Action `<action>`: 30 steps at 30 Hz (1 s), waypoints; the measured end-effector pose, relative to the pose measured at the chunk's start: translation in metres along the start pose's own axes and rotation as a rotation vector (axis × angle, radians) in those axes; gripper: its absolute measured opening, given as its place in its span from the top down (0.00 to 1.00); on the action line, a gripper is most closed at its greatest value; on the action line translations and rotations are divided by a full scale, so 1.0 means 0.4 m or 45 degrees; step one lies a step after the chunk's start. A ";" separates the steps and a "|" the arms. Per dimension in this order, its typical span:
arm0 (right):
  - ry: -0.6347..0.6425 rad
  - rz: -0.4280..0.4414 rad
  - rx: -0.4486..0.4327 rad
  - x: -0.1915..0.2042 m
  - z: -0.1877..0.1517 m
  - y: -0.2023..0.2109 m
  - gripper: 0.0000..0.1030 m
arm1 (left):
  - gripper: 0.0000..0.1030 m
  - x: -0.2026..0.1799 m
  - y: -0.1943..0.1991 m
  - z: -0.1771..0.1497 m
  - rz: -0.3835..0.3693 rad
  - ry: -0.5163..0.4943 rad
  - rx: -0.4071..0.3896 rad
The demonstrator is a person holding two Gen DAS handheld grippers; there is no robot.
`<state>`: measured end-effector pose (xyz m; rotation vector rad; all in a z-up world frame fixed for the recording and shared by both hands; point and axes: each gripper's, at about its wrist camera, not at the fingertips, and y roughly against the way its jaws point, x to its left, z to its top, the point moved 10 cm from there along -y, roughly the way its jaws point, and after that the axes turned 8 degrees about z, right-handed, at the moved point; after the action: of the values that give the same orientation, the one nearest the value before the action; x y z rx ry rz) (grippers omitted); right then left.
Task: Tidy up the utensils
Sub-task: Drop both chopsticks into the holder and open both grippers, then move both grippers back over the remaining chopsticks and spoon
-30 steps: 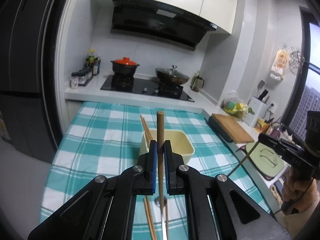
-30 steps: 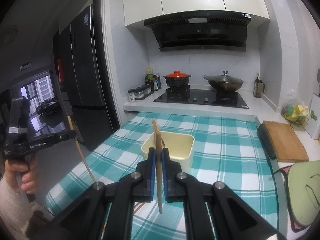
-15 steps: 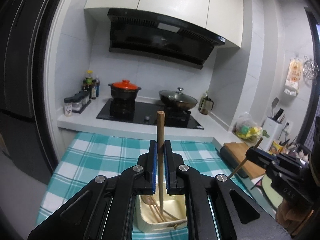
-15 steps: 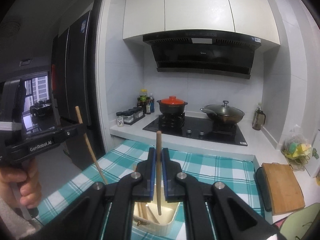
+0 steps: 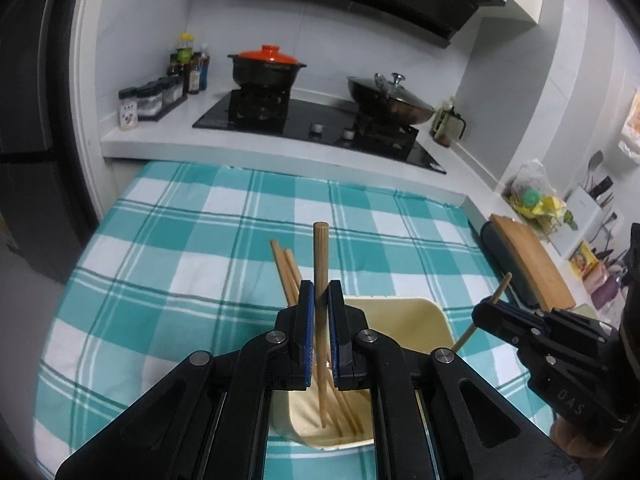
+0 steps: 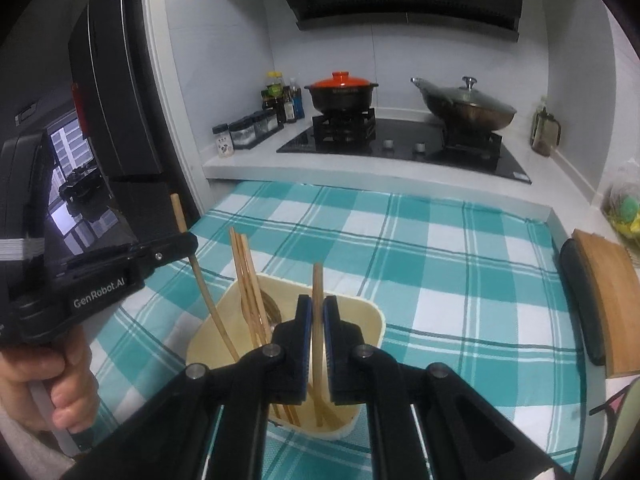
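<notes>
While both tongs hang over the cream bin (image 6: 362,322) on the checked tablecloth (image 5: 192,240), each one is clenched on a single wooden chopstick. Left tongs (image 5: 321,300): blue pads pinch the left chopstick (image 5: 320,256) near upright, blunt end sticking up above the pads, thin tip down inside the bin close to the floor; can't tell if it touches. In the right wrist view the same tongs (image 6: 185,242) sit at the left, gripped by a hand (image 6: 48,384), with that chopstick slanting down into the bin's left side. Right tongs (image 6: 317,312): pads closed on the right chopstick (image 6: 317,284), also close to upright, lower end inside the bin near its near wall. In the left wrist view these tongs (image 5: 486,312) show at the right, chopstick poking out above and below the pads.

Bin sits on the counter, near edge, about middle left to right. Already inside it: a bundle of loose chopsticks (image 6: 244,276) leaning toward the far left corner, tops above the rim, plus something metal like a spoon (image 6: 272,312), partly hidden.

Far side: black cooktop (image 5: 320,120), orange-lidded pot (image 5: 266,66) on the left burner, lidded wok (image 5: 390,98) on the right one, spice jars (image 5: 150,98) far left. Wooden cutting board (image 6: 608,300) lies at the right edge.
</notes>
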<state>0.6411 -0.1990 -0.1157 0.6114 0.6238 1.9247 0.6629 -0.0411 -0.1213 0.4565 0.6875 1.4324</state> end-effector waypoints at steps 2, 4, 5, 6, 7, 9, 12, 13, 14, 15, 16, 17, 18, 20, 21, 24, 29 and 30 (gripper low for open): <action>-0.021 0.018 0.005 -0.008 0.003 -0.024 0.92 | 0.95 0.001 -0.012 -0.007 0.007 0.005 0.026; -0.063 0.036 0.011 -0.013 0.006 -0.040 0.91 | 0.91 0.007 -0.007 -0.007 0.019 0.012 0.032; -0.083 0.042 0.006 -0.013 0.011 -0.045 0.91 | 0.81 0.008 0.008 -0.008 0.012 0.007 0.026; -0.096 0.037 -0.004 -0.016 0.012 -0.042 0.85 | 0.74 0.012 0.020 -0.005 0.013 0.002 0.021; -0.105 0.036 -0.018 -0.015 0.012 -0.035 0.71 | 0.64 0.020 0.042 -0.004 0.022 -0.007 0.007; -0.116 0.049 -0.044 -0.007 0.011 -0.010 0.65 | 0.59 0.036 0.101 -0.008 0.031 -0.041 -0.023; -0.071 0.041 -0.090 0.016 0.003 0.061 0.65 | 0.51 0.065 0.196 -0.048 0.028 -0.115 0.000; -0.043 0.040 -0.103 0.030 -0.005 0.092 0.65 | 0.46 0.077 0.229 -0.072 0.023 -0.144 0.018; -0.012 0.039 -0.109 0.044 -0.019 0.124 0.65 | 0.43 0.092 0.263 -0.102 0.018 -0.175 0.037; 0.020 0.035 -0.107 0.060 -0.040 0.159 0.65 | 0.41 0.108 0.296 -0.133 0.018 -0.202 0.052; 0.051 0.033 -0.100 0.074 -0.066 0.194 0.64 | 0.39 0.122 0.324 -0.163 0.024 -0.224 0.063; 0.077 0.035 -0.090 0.086 -0.092 0.228 0.63 | 0.38 0.142 0.357 -0.203 0.035 -0.250 0.073; 0.100 0.037 -0.082 0.099 -0.123 0.259 0.63 | 0.37 0.162 0.387 -0.247 0.046 -0.268 0.081; 0.139 0.027 -0.060 0.120 -0.192 0.317 0.63 | 0.33 0.195 0.434 -0.333 0.053 -0.271 0.106; 0.155 0.022 -0.048 0.130 -0.231 0.338 0.63 | 0.33 0.208 0.450 -0.375 0.053 -0.258 0.116; 0.188 -0.013 -0.020 0.160 -0.355 0.382 0.63 | 0.33 0.234 0.479 -0.501 0.069 -0.205 0.139; 0.137 -0.033 -0.067 0.215 -0.564 0.417 0.63 | 0.32 0.217 0.470 -0.698 0.076 -0.121 0.162; 0.098 -0.027 -0.080 0.224 -0.603 0.414 0.63 | 0.32 0.208 0.459 -0.732 0.075 -0.102 0.187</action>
<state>0.3413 -0.2198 -0.1729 0.4916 0.6137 1.9478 0.3302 0.0266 -0.2260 0.6498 0.7222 1.4163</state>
